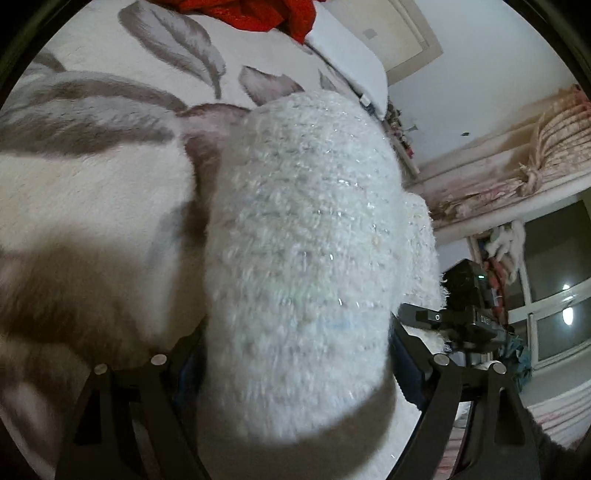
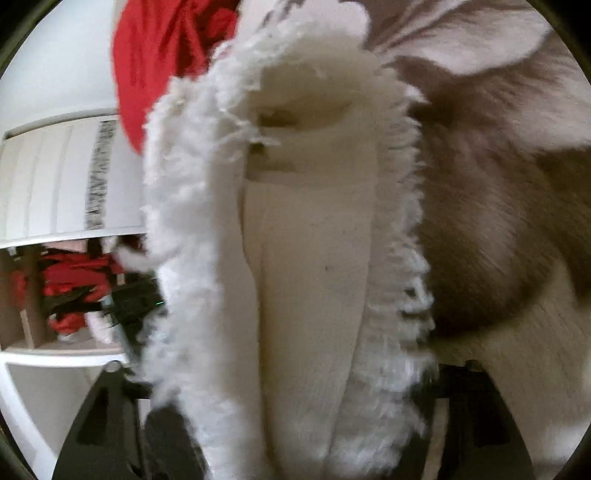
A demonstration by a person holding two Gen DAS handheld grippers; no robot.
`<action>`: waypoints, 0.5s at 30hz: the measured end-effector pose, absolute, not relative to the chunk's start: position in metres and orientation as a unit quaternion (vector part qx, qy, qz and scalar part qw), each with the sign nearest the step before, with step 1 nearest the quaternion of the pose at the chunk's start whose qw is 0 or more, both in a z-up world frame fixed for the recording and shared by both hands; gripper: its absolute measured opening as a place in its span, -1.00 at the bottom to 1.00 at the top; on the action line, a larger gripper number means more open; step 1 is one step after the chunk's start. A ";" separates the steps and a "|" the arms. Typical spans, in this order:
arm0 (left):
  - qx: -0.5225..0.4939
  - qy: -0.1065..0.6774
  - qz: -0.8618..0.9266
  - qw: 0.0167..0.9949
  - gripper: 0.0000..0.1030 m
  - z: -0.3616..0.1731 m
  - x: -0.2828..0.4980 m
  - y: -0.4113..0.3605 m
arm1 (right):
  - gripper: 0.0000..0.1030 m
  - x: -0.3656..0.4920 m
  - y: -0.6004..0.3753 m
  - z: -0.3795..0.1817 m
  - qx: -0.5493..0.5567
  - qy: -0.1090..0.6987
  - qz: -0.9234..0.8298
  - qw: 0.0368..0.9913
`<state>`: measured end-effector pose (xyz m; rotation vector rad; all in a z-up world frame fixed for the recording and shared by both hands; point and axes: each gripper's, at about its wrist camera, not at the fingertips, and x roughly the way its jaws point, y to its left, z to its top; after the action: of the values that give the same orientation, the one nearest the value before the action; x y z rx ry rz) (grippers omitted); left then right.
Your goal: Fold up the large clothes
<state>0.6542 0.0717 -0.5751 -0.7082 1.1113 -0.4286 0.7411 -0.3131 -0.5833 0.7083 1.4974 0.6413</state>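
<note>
A fluffy white knitted garment (image 1: 303, 258) with glittery threads hangs bunched between the jaws of my left gripper (image 1: 295, 369), which is shut on it, above a fleece blanket (image 1: 92, 177). In the right wrist view the same garment (image 2: 306, 277) shows its fuzzy edge and smooth cream inner side, and my right gripper (image 2: 295, 406) is shut on it. My right gripper also shows in the left wrist view (image 1: 465, 317), close beside the garment. Both grippers' fingertips are hidden by the cloth.
The cream blanket with grey-brown leaf pattern covers the bed (image 2: 498, 184). Red clothing (image 1: 266, 14) lies at the bed's far end, also in the right wrist view (image 2: 159, 66). A window with curtains (image 1: 546, 295) is on the right; a white shelf unit (image 2: 55, 184) holds red items.
</note>
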 end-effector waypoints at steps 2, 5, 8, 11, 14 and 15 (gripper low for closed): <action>-0.305 0.519 -0.170 0.780 0.65 -0.564 0.665 0.070 | 0.51 0.728 -0.315 -0.562 0.263 0.654 0.244 0.666; -0.246 0.518 -0.113 0.811 0.66 -0.537 0.651 0.059 | 0.52 0.692 -0.315 -0.515 0.158 0.638 0.176 0.733; -0.165 0.507 -0.057 0.844 0.67 -0.505 0.626 0.043 | 0.52 0.649 -0.302 -0.477 0.083 0.618 0.112 0.773; -0.094 0.499 -0.011 0.861 0.69 -0.474 0.592 0.029 | 0.53 0.624 -0.278 -0.442 0.023 0.588 0.055 0.807; -0.042 0.489 0.013 0.871 0.85 -0.447 0.560 0.014 | 0.75 0.595 -0.260 -0.405 -0.022 0.567 0.019 0.823; -0.029 0.486 0.014 0.873 1.00 -0.432 0.547 0.005 | 0.75 0.583 -0.257 -0.395 -0.026 0.562 0.010 0.827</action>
<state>0.5472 0.0053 -0.4322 -0.0612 1.0151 0.0296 0.5831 -0.2566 -0.3949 -0.0552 1.1933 0.0214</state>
